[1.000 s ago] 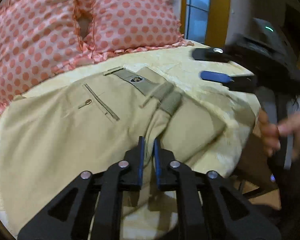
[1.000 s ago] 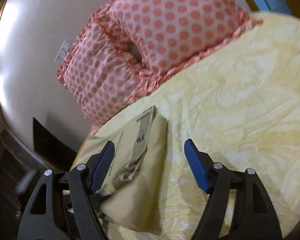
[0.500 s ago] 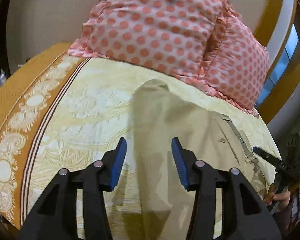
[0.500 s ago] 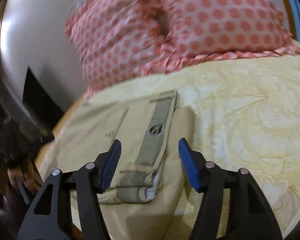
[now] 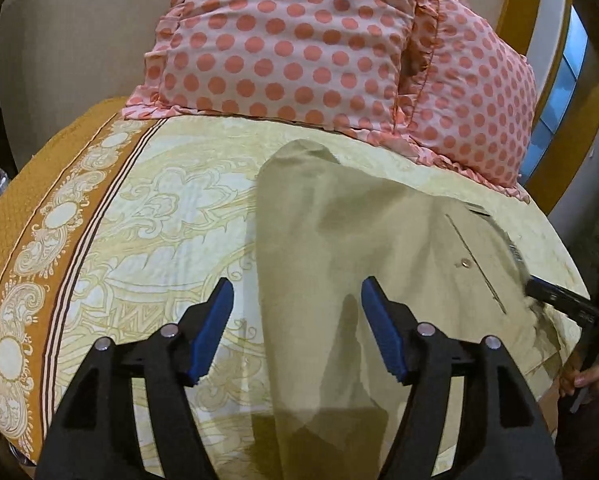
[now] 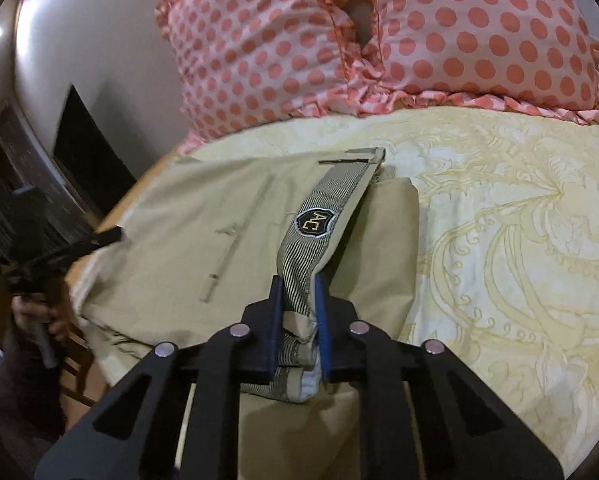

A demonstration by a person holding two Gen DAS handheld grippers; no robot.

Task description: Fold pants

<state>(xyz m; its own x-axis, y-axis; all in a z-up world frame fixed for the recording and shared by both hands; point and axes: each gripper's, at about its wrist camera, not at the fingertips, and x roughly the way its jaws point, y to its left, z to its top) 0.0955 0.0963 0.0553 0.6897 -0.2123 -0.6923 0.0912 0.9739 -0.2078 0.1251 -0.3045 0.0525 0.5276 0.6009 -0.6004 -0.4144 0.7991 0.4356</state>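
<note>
the pants lie folded on the bed, khaki, stretching from near the two polka-dot pillows toward the near edge, with the back pocket and its button facing up.

the left gripper hangs above the leg part of the pants with its blue-padded fingers spread wide. one finger sits over the bedspread just left of the fabric edge, the other over the pants; nothing is between them and neither pad can be seen touching cloth.

the right gripper is nearly closed, its two blue pads pinching the striped waistband at the near corner of the pants. the band bunches up between the pads and rises from the fold toward the badge with letters on it. in the left view the right gripper shows only as a dark finger reaching in at the waistband edge, with the hand behind it at the frame border.

in the right view, the left gripper appears blurred at the far left edge, over the pants' side.
</note>
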